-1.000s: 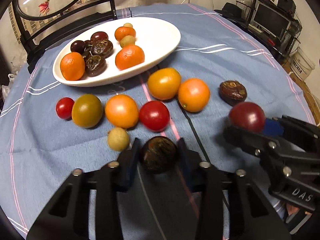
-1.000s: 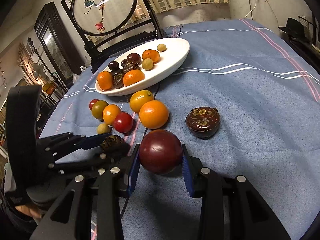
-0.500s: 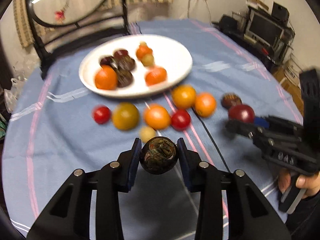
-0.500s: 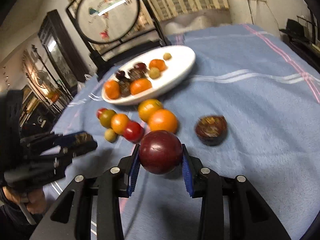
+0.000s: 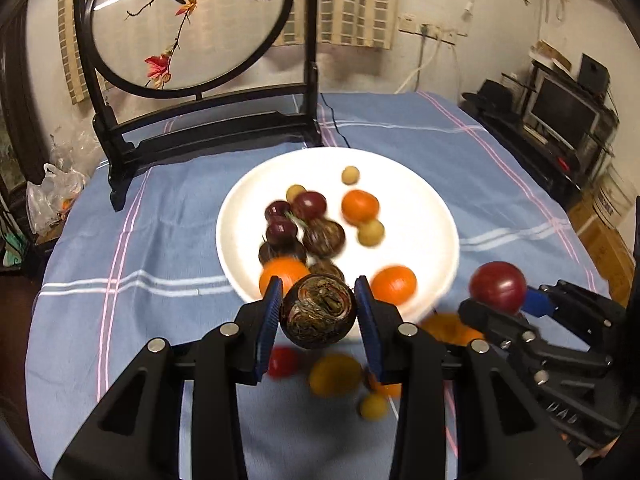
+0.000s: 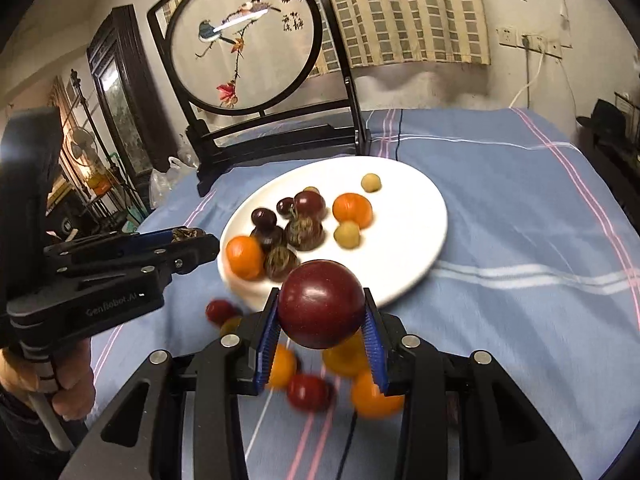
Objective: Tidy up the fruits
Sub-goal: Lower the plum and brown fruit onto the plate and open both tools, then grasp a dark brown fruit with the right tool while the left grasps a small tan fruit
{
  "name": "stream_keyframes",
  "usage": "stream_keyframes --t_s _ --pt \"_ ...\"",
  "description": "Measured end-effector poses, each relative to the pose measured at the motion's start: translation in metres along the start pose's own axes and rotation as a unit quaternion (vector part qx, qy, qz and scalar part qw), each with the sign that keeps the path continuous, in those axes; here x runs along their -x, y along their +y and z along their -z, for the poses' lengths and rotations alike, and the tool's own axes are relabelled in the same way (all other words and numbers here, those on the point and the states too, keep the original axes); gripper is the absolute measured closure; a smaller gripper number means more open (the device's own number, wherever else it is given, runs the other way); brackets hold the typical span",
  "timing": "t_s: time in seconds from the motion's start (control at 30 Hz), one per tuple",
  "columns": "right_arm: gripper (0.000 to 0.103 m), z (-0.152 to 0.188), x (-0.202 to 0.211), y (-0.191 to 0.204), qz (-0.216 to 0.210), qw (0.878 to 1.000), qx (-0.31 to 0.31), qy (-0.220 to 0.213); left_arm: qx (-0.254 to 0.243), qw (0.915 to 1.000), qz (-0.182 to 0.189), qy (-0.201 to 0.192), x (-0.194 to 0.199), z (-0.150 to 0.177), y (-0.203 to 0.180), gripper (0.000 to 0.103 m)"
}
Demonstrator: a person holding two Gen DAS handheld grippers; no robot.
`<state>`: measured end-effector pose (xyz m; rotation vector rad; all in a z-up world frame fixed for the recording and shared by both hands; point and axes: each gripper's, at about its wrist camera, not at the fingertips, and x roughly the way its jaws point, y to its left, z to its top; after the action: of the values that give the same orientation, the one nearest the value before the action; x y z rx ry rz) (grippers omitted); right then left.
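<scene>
Both fruits lifted, carried toward plate (image 5: 440, 208)

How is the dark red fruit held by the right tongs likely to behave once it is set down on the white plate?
The dark red fruit looks round and smooth, so it will probably roll. Its glossy skin may slip between the right tongs. The white plate seems shallow and crowded, so it could nudge neighbours.

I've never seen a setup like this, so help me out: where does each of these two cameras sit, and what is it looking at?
Left wrist: rides on the left tongs, looking down along them at the dark mottled fruit they hold and the white plate; the right tongs show too.
Right wrist: on the right tongs, facing their dark red fruit; the left tongs and a hand show.
Both share the plate and round screen.
</scene>
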<state>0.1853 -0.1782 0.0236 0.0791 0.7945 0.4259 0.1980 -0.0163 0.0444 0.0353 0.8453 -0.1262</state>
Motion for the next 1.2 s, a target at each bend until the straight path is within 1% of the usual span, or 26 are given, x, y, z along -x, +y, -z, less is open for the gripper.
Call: stream_keyframes --t_s 0.13,0.3,0.37,0.4,0.43,0.47,0.5,0.53,0.63,0.67,0.7,0.83,0.97,1.1,1.17,1.2 --pt "0.064 -0.015 -0.030 0.004 0.004 1.000 0.015 0.016 0.014 0.9998 -0.013 0.009 -0.031 -0.019 0.009 0.067" --pt "0.064 -0.023 -0.060 0.014 0.009 0.999 0.035 0.036 0.023 0.9993 -0.017 0.023 -0.062 -0.031 0.013 0.067" --pt "0.062 -0.025 -0.067 0.016 0.007 0.998 0.040 0.040 0.032 0.9990 -0.012 0.028 -0.070 -0.033 0.015 0.067" --pt "0.060 -0.026 -0.069 0.015 0.005 0.998 0.040 0.040 0.037 0.9988 -0.009 0.030 -0.072 -0.034 0.016 0.063" --pt "0.048 -0.028 -0.070 0.015 0.003 0.999 0.040 0.037 0.042 0.9986 -0.011 0.030 -0.073 -0.035 0.016 0.057" --pt "0.041 -0.028 -0.068 0.015 0.008 0.999 0.039 0.029 0.045 0.9985 -0.016 0.026 -0.072 -0.035 0.016 0.041" --pt "0.036 -0.030 -0.066 0.015 0.014 0.999 0.037 0.019 0.047 0.9985 -0.022 0.018 -0.068 -0.035 0.016 0.032" --pt "0.036 -0.029 -0.060 0.013 0.017 0.999 0.035 0.006 0.047 0.9985 -0.028 0.005 -0.062 -0.034 0.016 0.030" --pt "0.035 -0.025 -0.045 0.006 0.005 1.000 0.019 0.005 0.037 0.9988 -0.030 -0.008 -0.044 -0.030 0.017 0.027" --pt "0.033 -0.023 -0.039 0.003 0.004 1.000 0.015 0.003 0.037 0.9988 -0.032 -0.010 -0.038 -0.028 0.018 0.021" --pt "0.030 -0.020 -0.032 0.000 0.003 1.000 0.010 0.000 0.039 0.9986 -0.033 -0.014 -0.031 -0.026 0.019 0.019" --pt "0.030 -0.005 -0.003 -0.018 0.022 1.000 -0.017 -0.008 0.046 0.9982 -0.030 -0.026 -0.005 -0.008 0.021 0.015" --pt "0.030 0.016 0.017 -0.032 0.040 0.998 -0.037 -0.002 0.041 0.9989 -0.018 -0.017 0.011 0.020 0.016 0.015" --pt "0.030 0.044 0.037 -0.042 0.059 0.997 -0.040 0.009 0.023 0.9993 -0.028 -0.007 0.022 0.051 0.007 0.012" --pt "0.028 0.057 0.044 -0.048 0.073 0.997 -0.036 0.017 0.023 0.9992 -0.033 -0.003 0.025 0.069 0.005 0.011" --pt "0.025 0.063 0.046 -0.052 0.078 0.996 -0.038 0.025 0.023 0.9992 -0.033 0.003 0.024 0.079 0.004 0.011"
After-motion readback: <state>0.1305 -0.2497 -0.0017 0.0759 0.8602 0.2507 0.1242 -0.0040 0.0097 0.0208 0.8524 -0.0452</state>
